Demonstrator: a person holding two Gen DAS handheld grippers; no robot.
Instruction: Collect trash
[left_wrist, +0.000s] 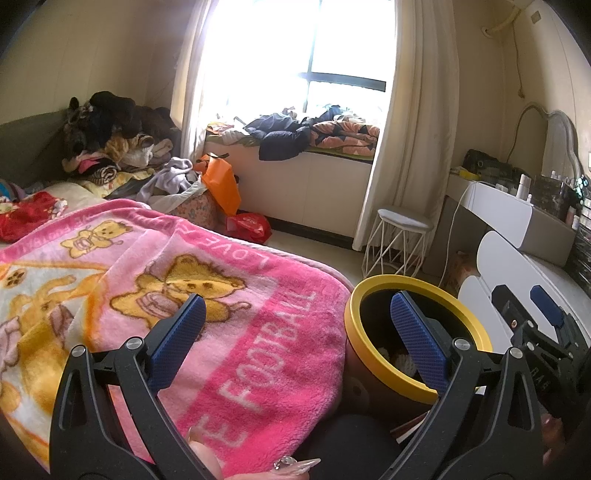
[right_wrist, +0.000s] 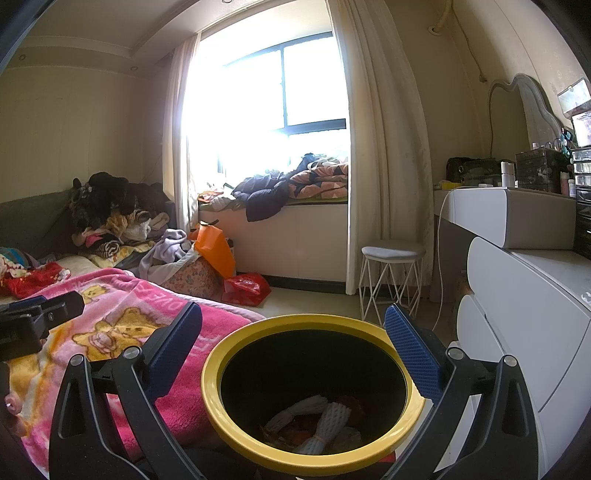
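Note:
A round trash bin with a yellow rim (right_wrist: 236, 439) and a dark inside stands on the floor beside the bed. White foam netting (right_wrist: 330, 417) and orange-red scraps lie at its bottom. My right gripper (right_wrist: 293, 332) is open and empty, its fingers spread above the bin's mouth. The bin also shows in the left wrist view (left_wrist: 373, 363), at right. My left gripper (left_wrist: 297, 325) is open and empty, above the pink blanket (left_wrist: 240, 332) and the bin's left edge. The right gripper (left_wrist: 546, 325) shows at the far right of that view.
The bed with the pink bear blanket (right_wrist: 122, 317) fills the left. White drawers (right_wrist: 517, 332) stand close on the right. A white wire stool (right_wrist: 391, 273), a red bag (right_wrist: 245, 288) and an orange bag (right_wrist: 216, 249) lie on the floor near the window seat.

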